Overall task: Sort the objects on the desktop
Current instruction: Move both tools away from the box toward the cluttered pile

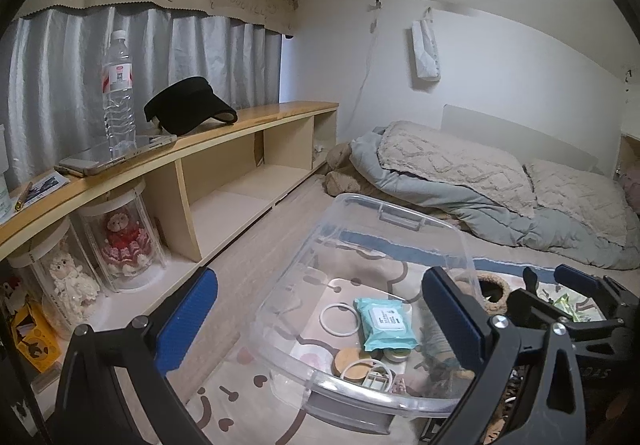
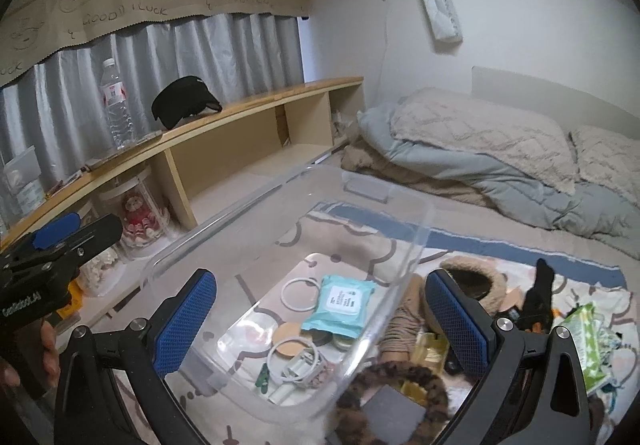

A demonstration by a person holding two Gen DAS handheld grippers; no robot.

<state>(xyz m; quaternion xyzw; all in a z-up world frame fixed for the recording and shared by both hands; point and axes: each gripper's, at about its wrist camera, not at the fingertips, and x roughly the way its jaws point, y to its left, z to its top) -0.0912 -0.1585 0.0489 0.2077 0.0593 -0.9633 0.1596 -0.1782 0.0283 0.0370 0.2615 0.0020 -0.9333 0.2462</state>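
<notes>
You have a clear plastic bin (image 2: 248, 229), lidless and upright on the patterned mat. Inside it lie a teal wipes pack (image 2: 340, 305), white rings (image 2: 298, 293), round wooden lids (image 2: 289, 341) and small white bits.

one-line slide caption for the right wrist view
Open right gripper above a clear bin holding a wipes pack, rings and lids.

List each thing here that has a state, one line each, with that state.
Clear plastic storage bin: lidless, partly filled.
Teal wet-wipe pack: flap shut, lying in the bin.
Clear water bottle: upright, capped, on the wooden shelf.
Black visor cap: resting on the shelf.
Left gripper: jaws open, empty.
Right gripper: jaws open, empty.
</notes>
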